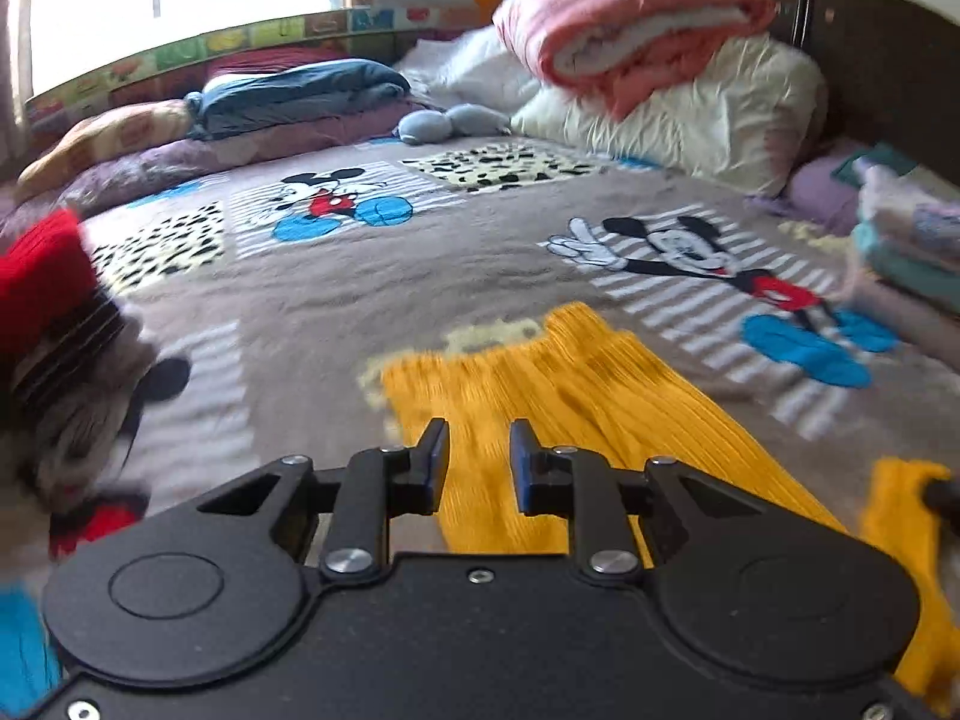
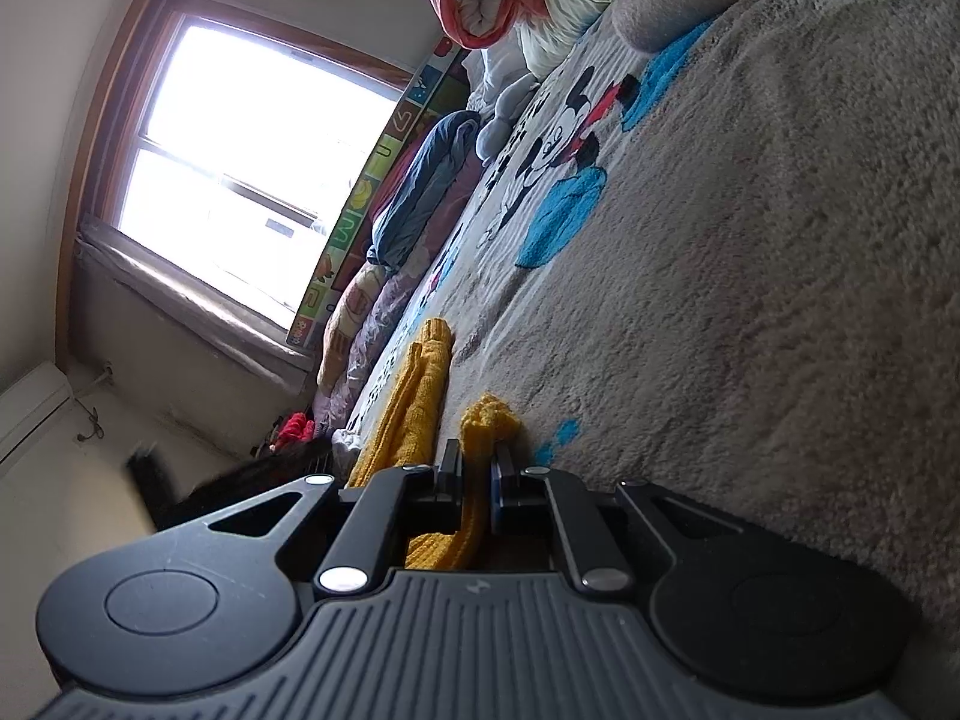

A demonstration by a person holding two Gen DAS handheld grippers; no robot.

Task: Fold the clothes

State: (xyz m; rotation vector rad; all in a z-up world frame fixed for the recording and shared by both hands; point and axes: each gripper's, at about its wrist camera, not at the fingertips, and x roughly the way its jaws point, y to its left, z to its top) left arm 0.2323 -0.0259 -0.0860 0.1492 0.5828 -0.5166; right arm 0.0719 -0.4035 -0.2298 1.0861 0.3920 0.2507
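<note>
A yellow ribbed knit garment (image 1: pixel 570 372) lies spread on the grey cartoon-mouse blanket (image 1: pixel 420 276) of the bed. My left gripper (image 1: pixel 478 450) hovers over its near part. Its jaws stand a little apart with nothing pinched between them, so it is open. In the right wrist view, rolled on its side, my right gripper (image 2: pixel 477 468) is shut on a bunched edge of the yellow garment (image 2: pixel 489 420), low against the blanket (image 2: pixel 750 300). The rest of the garment (image 2: pixel 423 396) trails away to the left. A lifted yellow corner (image 1: pixel 900 510) shows at the left view's right edge.
A heap of red, striped and grey clothes (image 1: pixel 54 324) sits at the left. A folded stack (image 1: pixel 912 240) lies at the right. White pillows (image 1: pixel 720 114) under a rolled pink blanket (image 1: pixel 630 30) and a blue quilt (image 1: pixel 300 93) line the far side.
</note>
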